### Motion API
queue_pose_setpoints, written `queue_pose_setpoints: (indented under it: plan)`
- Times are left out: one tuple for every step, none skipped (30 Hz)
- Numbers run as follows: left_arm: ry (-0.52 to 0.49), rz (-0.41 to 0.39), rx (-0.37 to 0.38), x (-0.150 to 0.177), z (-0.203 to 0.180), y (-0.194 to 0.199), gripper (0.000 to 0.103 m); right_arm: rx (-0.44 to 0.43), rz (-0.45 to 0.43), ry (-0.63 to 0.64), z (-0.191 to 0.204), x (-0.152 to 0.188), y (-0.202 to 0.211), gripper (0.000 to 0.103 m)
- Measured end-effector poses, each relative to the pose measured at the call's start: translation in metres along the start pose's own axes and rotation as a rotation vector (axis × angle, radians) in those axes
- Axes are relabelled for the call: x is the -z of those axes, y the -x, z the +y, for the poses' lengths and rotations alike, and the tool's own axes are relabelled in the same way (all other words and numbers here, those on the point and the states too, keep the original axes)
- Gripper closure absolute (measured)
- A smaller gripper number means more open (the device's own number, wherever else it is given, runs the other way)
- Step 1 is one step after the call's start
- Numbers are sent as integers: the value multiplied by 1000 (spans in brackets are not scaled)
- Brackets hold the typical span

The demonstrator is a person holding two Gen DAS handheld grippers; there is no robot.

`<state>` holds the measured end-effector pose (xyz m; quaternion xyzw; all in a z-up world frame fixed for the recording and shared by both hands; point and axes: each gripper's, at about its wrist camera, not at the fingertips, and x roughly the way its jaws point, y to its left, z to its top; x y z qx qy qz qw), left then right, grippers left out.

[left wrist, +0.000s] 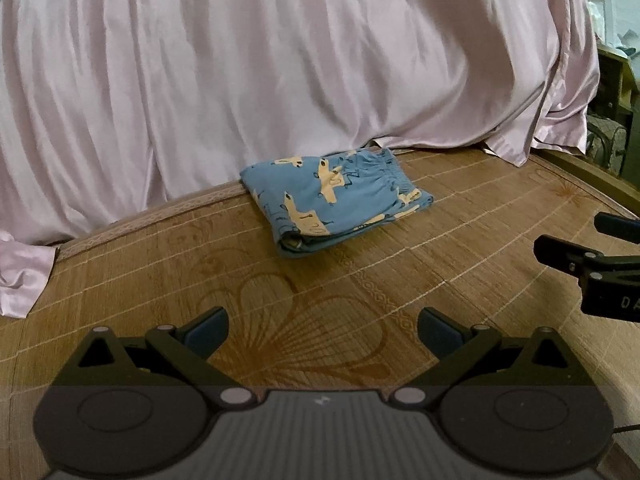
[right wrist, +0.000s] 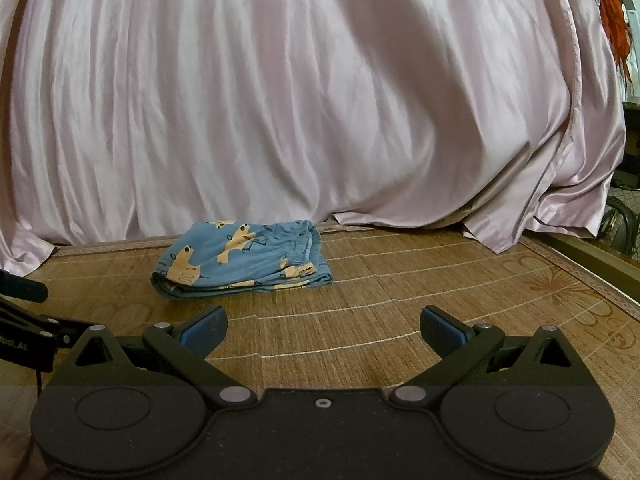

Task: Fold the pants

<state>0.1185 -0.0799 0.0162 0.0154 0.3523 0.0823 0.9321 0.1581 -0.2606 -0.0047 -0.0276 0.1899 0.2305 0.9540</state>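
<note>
The blue pants (left wrist: 332,200) with a yellow print lie folded into a small flat bundle on the bamboo mat (left wrist: 460,240), near the hanging pink cloth. In the right wrist view the pants (right wrist: 244,260) sit ahead and to the left. My left gripper (left wrist: 322,334) is open, well short of the bundle, with nothing between its fingers. My right gripper (right wrist: 323,330) is open too, and holds nothing. The right gripper (left wrist: 580,240) also shows at the right edge of the left wrist view.
A shiny pink cloth (left wrist: 280,60) hangs like a wall behind the mat. The mat's wooden edge (right wrist: 592,256) runs along the right, with dark furniture beyond it. Part of the left gripper (right wrist: 24,312) shows at the left edge.
</note>
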Motion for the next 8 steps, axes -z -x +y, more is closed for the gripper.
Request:
queue_pose_setpoints:
  plan:
    - [-1, 1, 8, 0, 0, 0, 0, 0, 0, 0, 0, 0, 0, 1]
    - [-2, -1, 15, 0, 0, 0, 0, 0, 0, 1, 0, 0, 0, 1]
    - [-5, -3, 17, 0, 0, 0, 0, 0, 1, 2, 0, 0, 0, 1]
    - [-8, -4, 18, 0, -1, 0, 0, 0, 1, 2, 0, 0, 0, 1]
    - [-11, -3, 18, 0, -1, 0, 0, 0, 1, 1, 0, 0, 0, 1]
    - [-10, -3, 19, 0, -1, 0, 0, 1, 3, 1, 0, 0, -1, 1]
    - [-8, -3, 19, 0, -1, 0, 0, 2, 4, 1, -1, 0, 0, 1]
    - [-7, -2, 18, 0, -1, 0, 0, 2, 4, 1, -2, 1, 0, 1]
